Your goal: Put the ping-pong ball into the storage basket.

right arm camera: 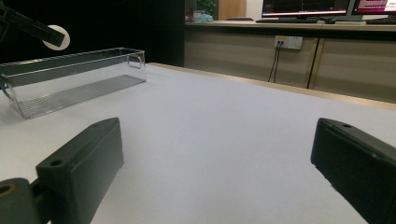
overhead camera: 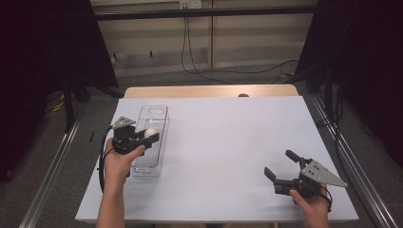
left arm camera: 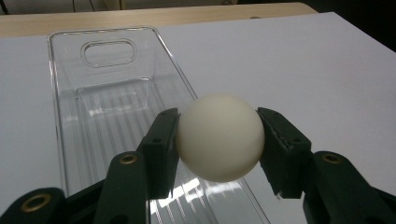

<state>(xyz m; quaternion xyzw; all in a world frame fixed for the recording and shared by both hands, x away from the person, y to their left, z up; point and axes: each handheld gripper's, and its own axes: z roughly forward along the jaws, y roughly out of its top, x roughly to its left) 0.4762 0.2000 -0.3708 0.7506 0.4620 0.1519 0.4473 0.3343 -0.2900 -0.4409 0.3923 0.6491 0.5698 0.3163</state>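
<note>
One ball point(left arm camera: 219, 136) is sitting clenched in the left gripper point(overhead camera: 142, 135), seemingly hovering above the bin point(overhead camera: 151, 142) on the counter point(overhead camera: 228, 152), awaiting its drop, while the right gripper point(overhead camera: 283, 168) is resting released.

We see a table point(overhead camera: 223, 142) covered by a white sheet, its wooden edge showing along the far side. A clear plastic tray point(overhead camera: 151, 140) lies lengthwise on the left part of the sheet.
</note>
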